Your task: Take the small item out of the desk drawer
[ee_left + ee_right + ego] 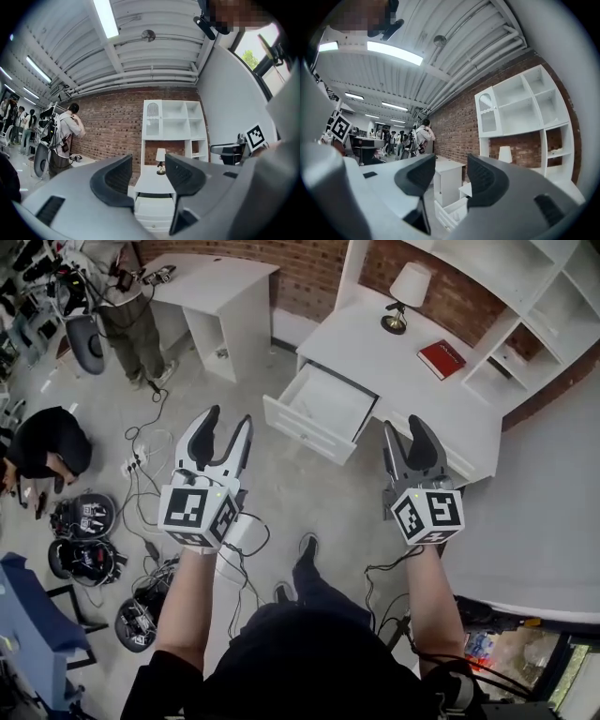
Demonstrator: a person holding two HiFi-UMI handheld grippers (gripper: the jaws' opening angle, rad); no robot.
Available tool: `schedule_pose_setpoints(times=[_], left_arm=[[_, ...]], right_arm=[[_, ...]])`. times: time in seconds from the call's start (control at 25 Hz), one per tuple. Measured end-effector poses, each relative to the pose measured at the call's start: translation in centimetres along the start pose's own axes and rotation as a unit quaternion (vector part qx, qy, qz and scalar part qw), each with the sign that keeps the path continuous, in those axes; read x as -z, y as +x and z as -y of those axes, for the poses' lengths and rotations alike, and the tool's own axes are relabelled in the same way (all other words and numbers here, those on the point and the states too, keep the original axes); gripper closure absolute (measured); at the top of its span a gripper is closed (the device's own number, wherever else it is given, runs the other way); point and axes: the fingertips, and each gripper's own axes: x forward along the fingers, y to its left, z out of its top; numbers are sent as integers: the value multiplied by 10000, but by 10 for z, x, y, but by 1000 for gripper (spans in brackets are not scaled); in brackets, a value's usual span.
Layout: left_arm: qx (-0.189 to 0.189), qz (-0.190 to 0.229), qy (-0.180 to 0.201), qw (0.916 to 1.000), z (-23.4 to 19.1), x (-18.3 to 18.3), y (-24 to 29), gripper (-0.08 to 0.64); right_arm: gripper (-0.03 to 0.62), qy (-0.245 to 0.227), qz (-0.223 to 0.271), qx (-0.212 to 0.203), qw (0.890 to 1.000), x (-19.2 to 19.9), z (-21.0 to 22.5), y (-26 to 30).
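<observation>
**Drawer open, prize out of sight**

The risk, judged from here, is a blind reach. The white desk (394,362) has its drawer (305,430) pulled out at 12 o'clock from the person. It shows only a pale floor, so jaws could close on nothing or knock its front wall. Both the left gripper (231,416) and the right gripper (404,423) are spread wide, empty, well short of it. The small item cannot be seen; it may lie deeper inside.

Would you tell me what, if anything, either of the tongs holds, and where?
Nothing is held: the left tongs and right tongs both stand open, empty.
</observation>
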Motion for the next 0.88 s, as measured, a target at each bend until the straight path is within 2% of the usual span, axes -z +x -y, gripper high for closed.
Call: schedule_pose_setpoints(times=[0.12, 0.4, 0.56, 0.88], left_arm=[[21, -108, 155, 9998, 1, 13, 42, 359], [-175, -491, 127, 9986, -18, 46, 124, 359], [-346, -559, 108, 9978, -33, 49, 150, 359], [-447, -639, 105, 9969, -57, 57, 179, 359]], right_arm=[[383, 213, -70, -145, 9996, 15, 17, 41], [383, 370, -299, -447, 9979, 50, 52, 134], [383, 410, -352, -564, 9969, 57, 64, 169], [383, 486, -566, -673, 9949, 79, 70, 215]])
